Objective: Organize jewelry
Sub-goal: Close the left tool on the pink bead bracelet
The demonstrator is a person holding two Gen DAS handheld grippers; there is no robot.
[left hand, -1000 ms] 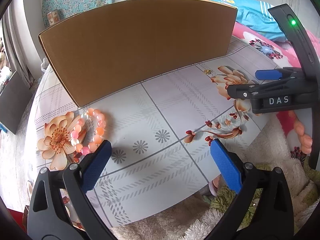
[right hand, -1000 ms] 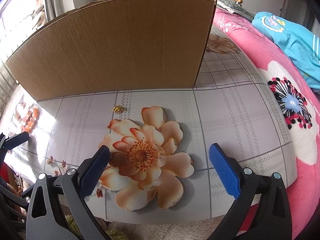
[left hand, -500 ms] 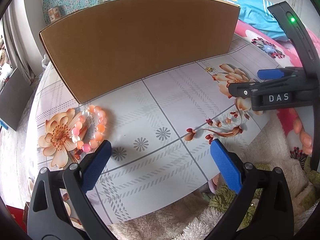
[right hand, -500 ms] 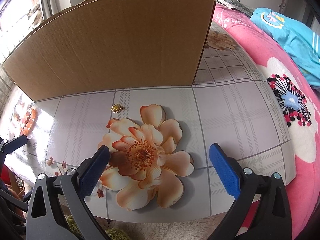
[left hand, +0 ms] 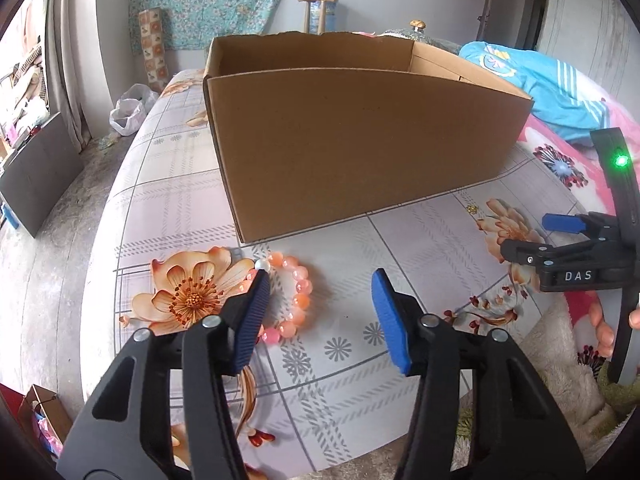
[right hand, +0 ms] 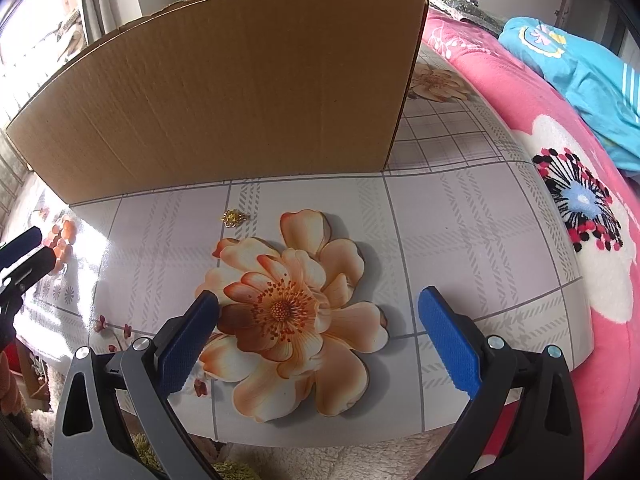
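A bracelet of pink and orange beads (left hand: pixel 299 285) lies flat on the flower-print tablecloth (left hand: pixel 400 248), just in front of the open cardboard box (left hand: pixel 360 152). My left gripper (left hand: pixel 320 314) hangs over it with its jaws closing. The left pad covers the bracelet's left side, and the right pad stands well clear of the beads. A small gold piece (right hand: pixel 234 218) lies near the box wall (right hand: pixel 224 100). My right gripper (right hand: pixel 320 340) is open over a printed flower, holding nothing. The bracelet (right hand: pixel 64 236) and the left gripper (right hand: pixel 24 248) show at that view's left edge.
The box fills the back of the table. A pink floral blanket (right hand: pixel 560 208) and a blue garment (left hand: pixel 552 92) lie to the right. Fluffy rug (left hand: pixel 560 344) sits below the table's front edge. A hand's fingers (left hand: pixel 604 330) hold the right gripper (left hand: pixel 564 223).
My left gripper has shifted left and risen, so the bracelet now sits between its fingers and the box's inside shows. Its jaws have narrowed. The right gripper has stayed put.
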